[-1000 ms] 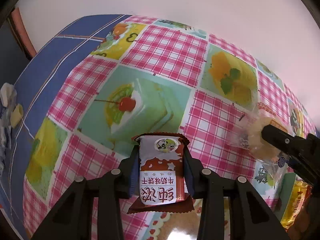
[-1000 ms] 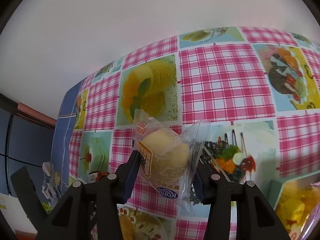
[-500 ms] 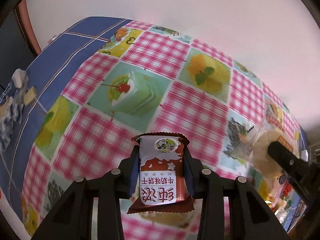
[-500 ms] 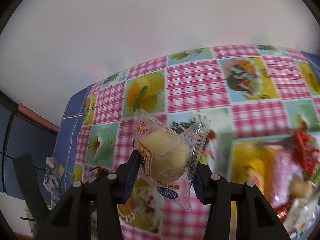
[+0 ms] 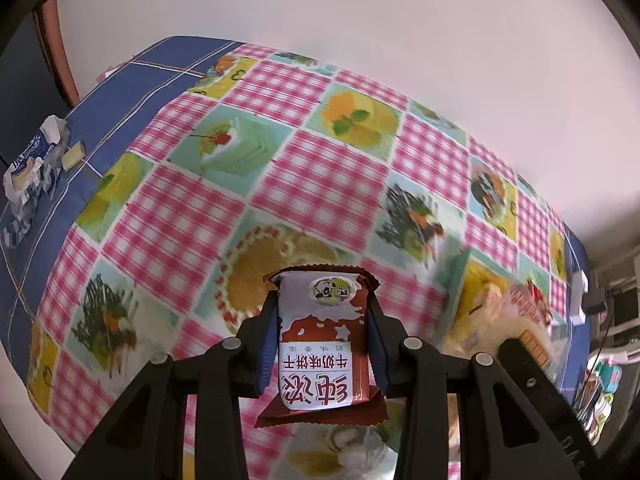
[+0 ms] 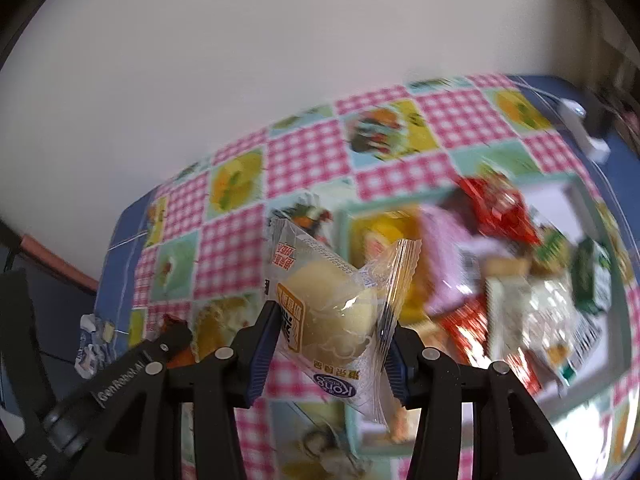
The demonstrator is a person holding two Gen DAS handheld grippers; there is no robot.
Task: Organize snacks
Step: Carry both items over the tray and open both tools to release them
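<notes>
From the left wrist view, the left gripper pinches a brown and white biscuit packet between its blue pads, held above the table, whose patchwork tablecloth of pink gingham and dessert pictures fills most of the frame. This view alone shows the far left corner of the blue table edge, where a crumpled blue and white wrapper lies well apart from everything else. At its right edge the scene smears: a pale green tray with blurred snacks and the tip of the other gripper's black finger can be made out, nothing finer. The right wrist view gives the tray far more plainly, lying to the right on the cloth with a raised pale green rim. Inside it sits a jumble of packets: a yellow packet at its left end, a pink one beside that, red wrappers farther right, and a dark green packet near the right rim; motion blur hides their labels. In the same view the right gripper clamps a clear-wrapped pale yellow round cake between its pads, held in the air over the tray's near left part, not touching the snacks below.
</notes>
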